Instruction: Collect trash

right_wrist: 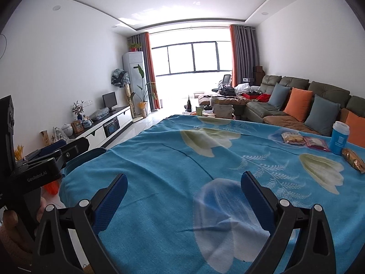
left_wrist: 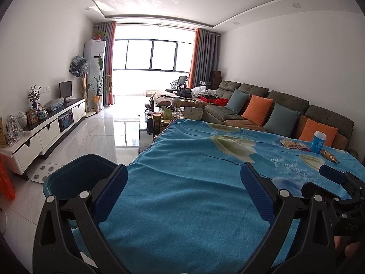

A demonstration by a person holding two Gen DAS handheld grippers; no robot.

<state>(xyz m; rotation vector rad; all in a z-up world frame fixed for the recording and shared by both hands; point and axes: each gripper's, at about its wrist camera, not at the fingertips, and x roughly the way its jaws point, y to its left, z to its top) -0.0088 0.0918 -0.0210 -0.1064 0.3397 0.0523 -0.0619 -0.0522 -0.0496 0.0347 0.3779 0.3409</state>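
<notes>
Fuzzy matt woven blanket (right_wrist: 173, 159); glossy tiled floor (left_wrist: 91, 137); crinkled shiny snack wrappers (right_wrist: 353, 159); smooth plastic cup (right_wrist: 340, 140); matt plastic bin (left_wrist: 75, 173).

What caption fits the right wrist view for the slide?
Right gripper, jaws open and empty, above the blue blanket; snack wrappers and blue cup far right.

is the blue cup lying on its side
No, the blue cup stands upright on the blue blanket, beside the snack wrappers.

Left gripper (left_wrist: 183, 182) spread wide over blue blanket (left_wrist: 182, 205); teal bin (left_wrist: 75, 173) at left edge.
</notes>
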